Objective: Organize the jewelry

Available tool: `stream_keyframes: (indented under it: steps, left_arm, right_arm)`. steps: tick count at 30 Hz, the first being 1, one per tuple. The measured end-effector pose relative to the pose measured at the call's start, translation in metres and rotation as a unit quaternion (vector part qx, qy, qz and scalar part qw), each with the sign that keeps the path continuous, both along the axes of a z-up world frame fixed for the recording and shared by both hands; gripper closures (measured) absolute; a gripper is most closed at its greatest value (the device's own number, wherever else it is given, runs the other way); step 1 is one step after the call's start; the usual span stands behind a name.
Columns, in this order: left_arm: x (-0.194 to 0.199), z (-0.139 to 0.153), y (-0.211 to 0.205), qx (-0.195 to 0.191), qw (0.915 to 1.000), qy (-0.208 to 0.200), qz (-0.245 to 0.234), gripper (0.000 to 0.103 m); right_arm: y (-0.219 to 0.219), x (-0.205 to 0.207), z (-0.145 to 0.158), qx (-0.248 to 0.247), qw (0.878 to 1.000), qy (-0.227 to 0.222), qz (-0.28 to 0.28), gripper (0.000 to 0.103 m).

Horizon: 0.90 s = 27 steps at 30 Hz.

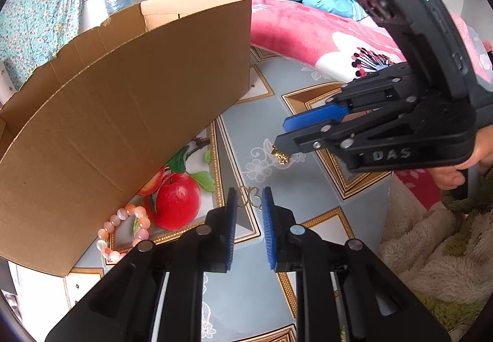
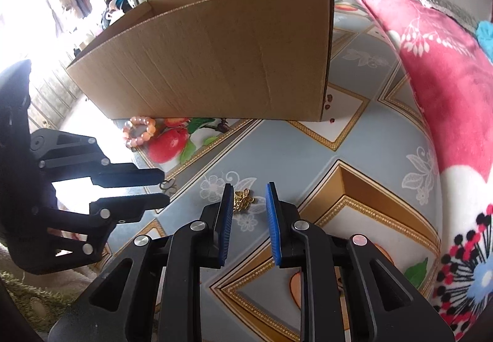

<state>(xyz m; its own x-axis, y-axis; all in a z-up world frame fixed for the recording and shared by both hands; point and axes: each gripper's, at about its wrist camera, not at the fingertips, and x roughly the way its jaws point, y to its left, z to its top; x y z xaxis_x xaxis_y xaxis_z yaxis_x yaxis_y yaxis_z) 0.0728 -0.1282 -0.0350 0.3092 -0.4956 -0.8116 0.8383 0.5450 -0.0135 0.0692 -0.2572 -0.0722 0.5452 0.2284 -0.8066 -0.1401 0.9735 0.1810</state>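
Gold leaf charm [image 2: 243, 200] between right gripper [image 2: 249, 198] fingers, untouched.

- Inside of the open brown cardboard box [image 2: 215, 58] hidden behind its near wall.
- Gold ornate clasp [image 1: 250, 196] half covered by the left gripper [image 1: 250, 198].
- Tiny dark red specks [image 2: 329, 101] by the box corner, too small to identify.

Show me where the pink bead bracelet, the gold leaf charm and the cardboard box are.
pink bead bracelet [image 2: 139, 132]: right wrist view, on a bead of its near side.
gold leaf charm [image 2: 242, 199]: right wrist view, on its middle.
cardboard box [image 2: 215, 64]: right wrist view, on its front wall.
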Motion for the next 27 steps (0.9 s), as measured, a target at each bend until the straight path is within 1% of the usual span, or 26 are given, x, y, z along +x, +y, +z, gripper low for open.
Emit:
stream_keyframes:
  steps: [4, 6, 11, 14, 16, 20, 27]
  left_arm:
    - [0.001, 0.0, 0.004, -0.003, 1.0, 0.001, 0.001, 0.088]
    - [0.001, 0.0, 0.005, -0.004, 1.0, 0.003, 0.002, 0.088]
    - [0.003, -0.002, 0.007, -0.002, 1.0, 0.007, 0.005, 0.088]
    - [0.004, -0.003, 0.008, -0.002, 0.9999, 0.008, 0.008, 0.088]
    - [0.005, -0.003, 0.008, -0.002, 0.9999, 0.009, 0.01, 0.087]
    - [0.006, -0.002, 0.01, -0.005, 0.9998, 0.01, 0.013, 0.087]
    - [0.008, -0.002, 0.011, -0.007, 0.9998, 0.009, 0.016, 0.087]
  right_arm:
    - [0.007, 0.001, -0.003, -0.029, 1.0, -0.001, 0.006, 0.084]
    - [0.011, 0.001, -0.003, -0.036, 0.999, -0.003, 0.013, 0.084]
    - [0.021, -0.004, -0.004, -0.04, 0.998, 0.001, 0.038, 0.084]
    - [0.023, -0.005, -0.003, -0.037, 0.998, 0.003, 0.051, 0.081]
    - [0.021, -0.005, 0.0, -0.025, 0.998, -0.001, 0.05, 0.078]
    - [0.009, 0.003, 0.005, -0.018, 0.999, -0.008, 0.035, 0.078]
    - [0.02, 0.003, 0.0, -0.048, 0.998, 0.006, 0.037, 0.078]
